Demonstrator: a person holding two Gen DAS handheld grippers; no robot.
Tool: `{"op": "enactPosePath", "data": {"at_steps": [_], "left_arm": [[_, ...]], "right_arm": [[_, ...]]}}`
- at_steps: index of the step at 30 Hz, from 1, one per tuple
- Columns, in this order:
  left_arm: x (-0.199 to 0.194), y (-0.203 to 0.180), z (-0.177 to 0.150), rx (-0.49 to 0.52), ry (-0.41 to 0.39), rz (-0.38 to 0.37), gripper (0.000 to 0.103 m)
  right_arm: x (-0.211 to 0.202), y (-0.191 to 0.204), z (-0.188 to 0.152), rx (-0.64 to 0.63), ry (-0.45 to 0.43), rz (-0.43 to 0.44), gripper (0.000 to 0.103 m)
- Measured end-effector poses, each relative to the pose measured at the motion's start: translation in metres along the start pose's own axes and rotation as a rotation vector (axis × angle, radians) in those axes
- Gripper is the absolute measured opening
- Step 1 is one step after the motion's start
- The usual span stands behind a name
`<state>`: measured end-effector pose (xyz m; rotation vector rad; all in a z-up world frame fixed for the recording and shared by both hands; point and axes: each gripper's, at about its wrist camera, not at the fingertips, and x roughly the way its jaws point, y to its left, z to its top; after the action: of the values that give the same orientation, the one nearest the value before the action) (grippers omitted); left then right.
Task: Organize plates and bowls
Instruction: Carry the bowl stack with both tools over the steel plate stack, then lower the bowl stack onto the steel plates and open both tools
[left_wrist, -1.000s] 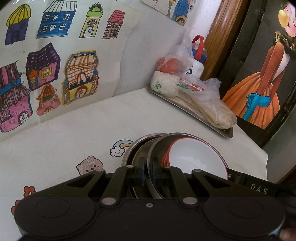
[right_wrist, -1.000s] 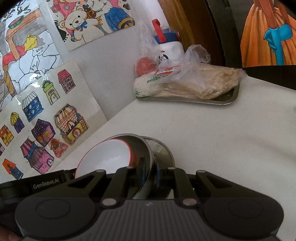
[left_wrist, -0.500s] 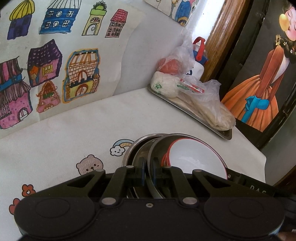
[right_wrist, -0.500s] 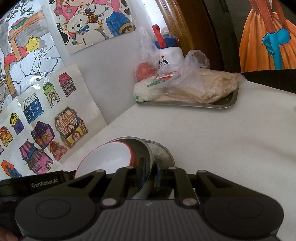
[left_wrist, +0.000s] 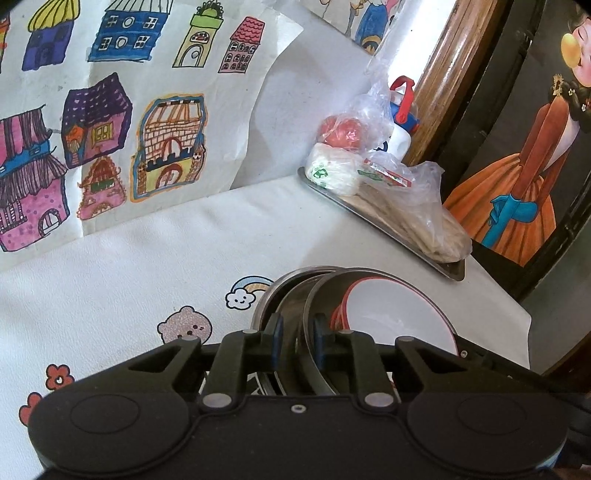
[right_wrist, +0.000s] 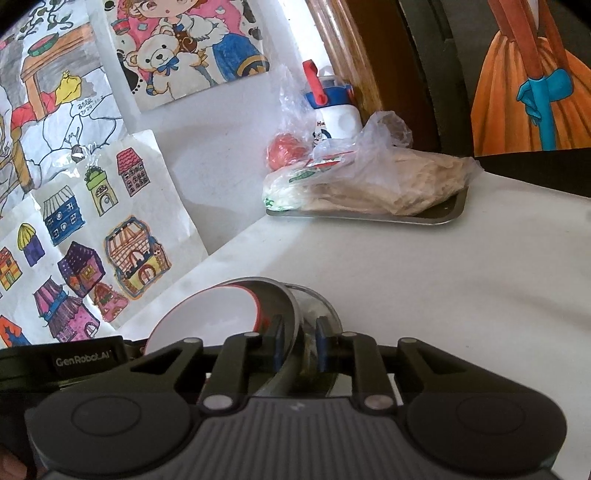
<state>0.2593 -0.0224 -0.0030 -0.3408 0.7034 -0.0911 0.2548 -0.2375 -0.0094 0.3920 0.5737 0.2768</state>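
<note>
The steel bowl (left_wrist: 369, 275), with a red-rimmed white bowl (left_wrist: 391, 314) nested inside, sits tilted on a steel plate (left_wrist: 275, 291) on the white tablecloth (left_wrist: 184, 251). The left gripper (left_wrist: 298, 341) and the right gripper (right_wrist: 300, 343) straddle opposite sides of the steel bowl's rim; the jaws of both have just been opening and now stand slightly apart, pads clear of the wall. A steel tray (right_wrist: 436, 218) of bagged food (right_wrist: 388, 177) lies well apart by the wall

My table (left_wrist: 184, 251) wore a white cartoon-printed cloth; directly on it sat stacked metal bowls (left_wrist: 280, 295) and a steel tray (right_wrist: 436, 218) of bagged food.
</note>
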Motion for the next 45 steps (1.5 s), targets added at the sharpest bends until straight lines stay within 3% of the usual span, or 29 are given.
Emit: {"op": "enactPosePath", "data": {"at_steps": [7,16,19,20,25,34,36,38,42,45], "left_arm": [[-0.002,0.001,-0.001,0.001,-0.007,0.012,0.027],[-0.004,0.001,-0.001,0.002,-0.009,0.012,0.028],[-0.007,0.000,-0.001,0.003,-0.022,0.023,0.034],[-0.008,0.001,-0.001,0.003,-0.025,0.025,0.036],[-0.014,0.005,0.000,-0.007,-0.043,0.022,0.046],[-0.028,0.004,-0.002,0.008,-0.076,0.022,0.053],[-0.032,0.004,-0.002,0.009,-0.089,0.022,0.057],[-0.038,0.003,-0.003,0.011,-0.101,0.007,0.069],[-0.049,-0.002,-0.006,0.036,-0.127,0.000,0.073],[-0.058,-0.004,-0.009,0.052,-0.153,-0.004,0.082]], "right_arm": [[-0.002,-0.001,-0.002,-0.001,-0.008,-0.006,0.030],[-0.004,-0.002,-0.002,-0.002,-0.017,-0.007,0.032],[-0.008,-0.004,-0.002,-0.004,-0.042,-0.036,0.053],[-0.009,-0.006,-0.002,0.008,-0.043,-0.026,0.055],[-0.014,-0.009,-0.003,0.016,-0.047,-0.025,0.059],[-0.030,-0.010,-0.006,0.032,-0.079,-0.017,0.070],[-0.035,-0.009,-0.007,0.030,-0.091,-0.019,0.072],[-0.041,-0.008,-0.008,0.025,-0.106,-0.023,0.075],[-0.054,-0.008,-0.010,0.034,-0.135,-0.026,0.086],[-0.065,-0.008,-0.013,0.037,-0.154,-0.033,0.090]]}}
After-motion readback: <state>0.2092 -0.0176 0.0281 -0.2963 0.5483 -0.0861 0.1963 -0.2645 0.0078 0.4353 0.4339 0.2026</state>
